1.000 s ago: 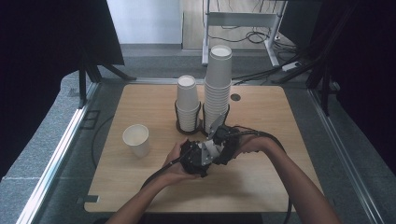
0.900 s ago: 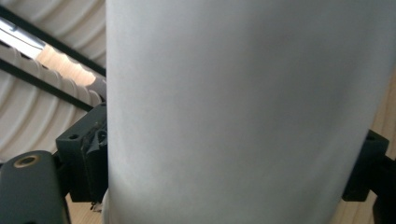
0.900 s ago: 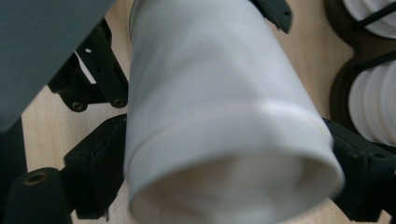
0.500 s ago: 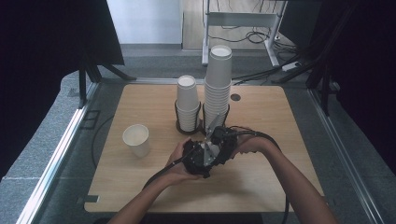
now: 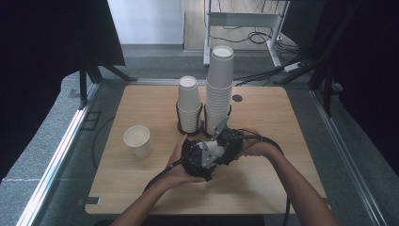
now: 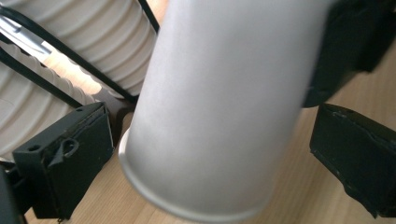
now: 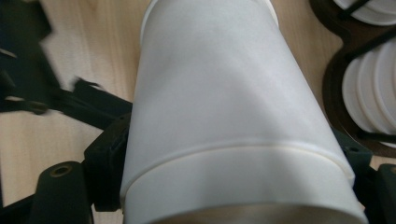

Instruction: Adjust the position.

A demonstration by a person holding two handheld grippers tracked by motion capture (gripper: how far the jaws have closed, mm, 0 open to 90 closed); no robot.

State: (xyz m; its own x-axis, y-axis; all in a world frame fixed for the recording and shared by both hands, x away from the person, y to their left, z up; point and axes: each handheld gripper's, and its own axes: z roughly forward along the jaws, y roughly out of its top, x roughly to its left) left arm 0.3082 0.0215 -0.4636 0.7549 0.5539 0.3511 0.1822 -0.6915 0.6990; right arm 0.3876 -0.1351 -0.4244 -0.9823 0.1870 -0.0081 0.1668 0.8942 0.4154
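Observation:
A white paper cup (image 6: 215, 107) lies on its side between both grippers, just in front of the cup stacks. My left gripper (image 6: 210, 154) has just been opening. Its jaws stand a little clear of the cup on either side. My right gripper (image 7: 233, 154) has been closing, and its jaws press on the cup (image 7: 224, 93) near its wide end, where a seam suggests a second cup nested inside. In the high view the left gripper (image 5: 195, 162) and right gripper (image 5: 226, 141) huddle together mid-table, hiding the cup.
A black holder (image 5: 181, 126) carries a short cup stack (image 5: 189, 103) and a tall stack (image 5: 219, 89) right behind the grippers. One upright cup (image 5: 137, 140) stands alone at the left. The wooden table (image 5: 282, 117) has bare room to the right and front.
Both hands have kept their place in front of the stacks. The high view is too coarse to show the jaws moving.

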